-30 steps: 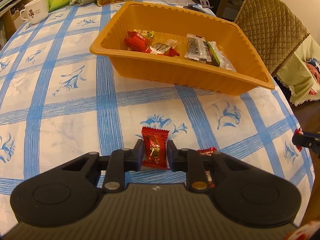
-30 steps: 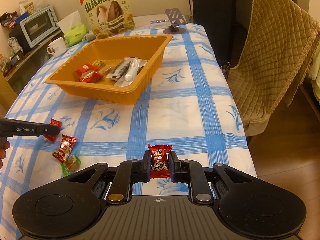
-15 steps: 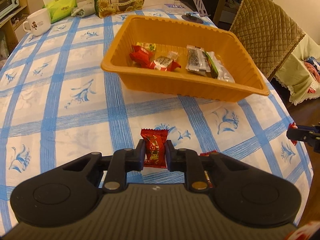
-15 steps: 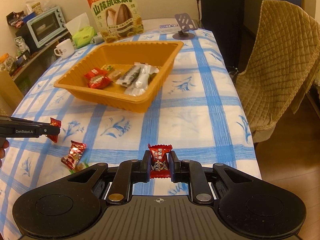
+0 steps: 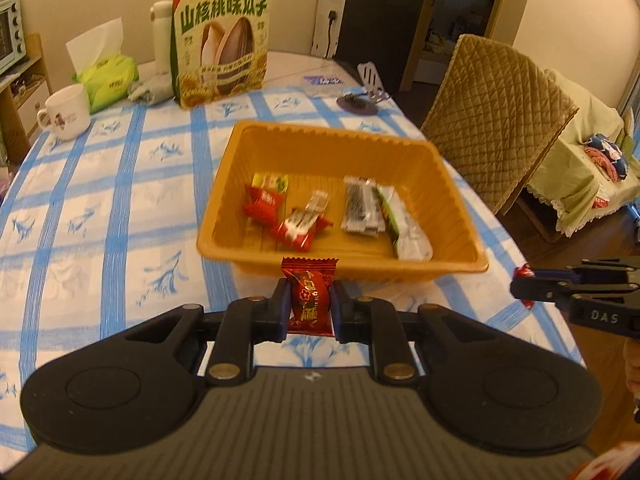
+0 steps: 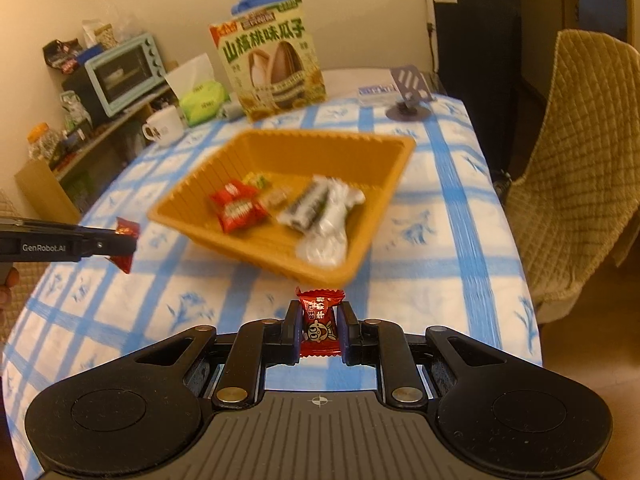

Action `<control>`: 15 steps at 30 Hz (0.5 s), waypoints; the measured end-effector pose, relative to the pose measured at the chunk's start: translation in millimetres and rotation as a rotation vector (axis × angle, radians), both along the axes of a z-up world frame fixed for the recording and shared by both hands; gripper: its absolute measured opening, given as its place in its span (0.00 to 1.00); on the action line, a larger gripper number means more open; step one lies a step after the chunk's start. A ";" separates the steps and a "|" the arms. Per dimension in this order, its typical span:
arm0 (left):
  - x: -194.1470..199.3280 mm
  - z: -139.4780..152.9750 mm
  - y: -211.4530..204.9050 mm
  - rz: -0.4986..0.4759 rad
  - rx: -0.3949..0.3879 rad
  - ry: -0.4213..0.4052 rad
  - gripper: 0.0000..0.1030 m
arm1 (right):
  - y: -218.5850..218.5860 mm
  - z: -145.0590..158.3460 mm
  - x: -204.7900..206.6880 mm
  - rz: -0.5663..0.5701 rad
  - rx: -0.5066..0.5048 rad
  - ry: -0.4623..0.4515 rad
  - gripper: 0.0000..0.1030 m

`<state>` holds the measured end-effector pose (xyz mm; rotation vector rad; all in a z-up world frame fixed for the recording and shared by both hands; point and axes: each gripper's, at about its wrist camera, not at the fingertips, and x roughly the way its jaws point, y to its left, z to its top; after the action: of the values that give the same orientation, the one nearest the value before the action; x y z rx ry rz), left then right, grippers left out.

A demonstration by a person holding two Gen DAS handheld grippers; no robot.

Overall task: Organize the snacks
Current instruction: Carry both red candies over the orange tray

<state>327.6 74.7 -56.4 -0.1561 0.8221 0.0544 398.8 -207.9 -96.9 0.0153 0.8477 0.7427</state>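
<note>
— So, what are the two grippers carrying?
— Each has a sweet pinched between its pads. The left hand-held gripper (image 5: 308,310) is clamped on a dark red wrapped candy (image 5: 309,296); the right hand-held gripper (image 6: 320,330) grips a red candy with a cartoon face (image 6: 320,320). Both hang above the table (image 5: 120,208), just short of the orange tray (image 5: 452,216).
— And the table?
— Covered in a white cloth with blue checks and flower prints. A quilted chair (image 5: 496,120) stands at its right side, a toaster oven (image 6: 124,72) on a shelf to the left.
— What's inside the tray?
— Red candies (image 5: 264,208), a yellow-green one, and silvery and green-edged packets (image 5: 360,208). Beyond it stand a sunflower-seed box (image 5: 222,40), a mug (image 5: 68,112) and a tissue pack (image 5: 108,76).
</note>
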 end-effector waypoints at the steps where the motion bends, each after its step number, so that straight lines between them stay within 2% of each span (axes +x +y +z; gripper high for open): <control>1: 3.7 3.7 -1.1 -0.007 0.002 -0.010 0.18 | 3.0 3.2 2.5 0.004 0.009 -0.007 0.18; 9: 36.0 28.6 -10.6 -0.049 0.014 -0.080 0.18 | 27.0 28.1 31.0 0.020 0.075 -0.061 0.18; 15: 61.6 29.8 -12.8 -0.061 -0.005 -0.088 0.18 | 41.3 33.3 55.9 0.004 0.117 -0.050 0.18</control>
<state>389.1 61.9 -26.6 -0.1373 0.7392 -0.0118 454.7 -166.5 -63.6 0.0990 0.7561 0.7924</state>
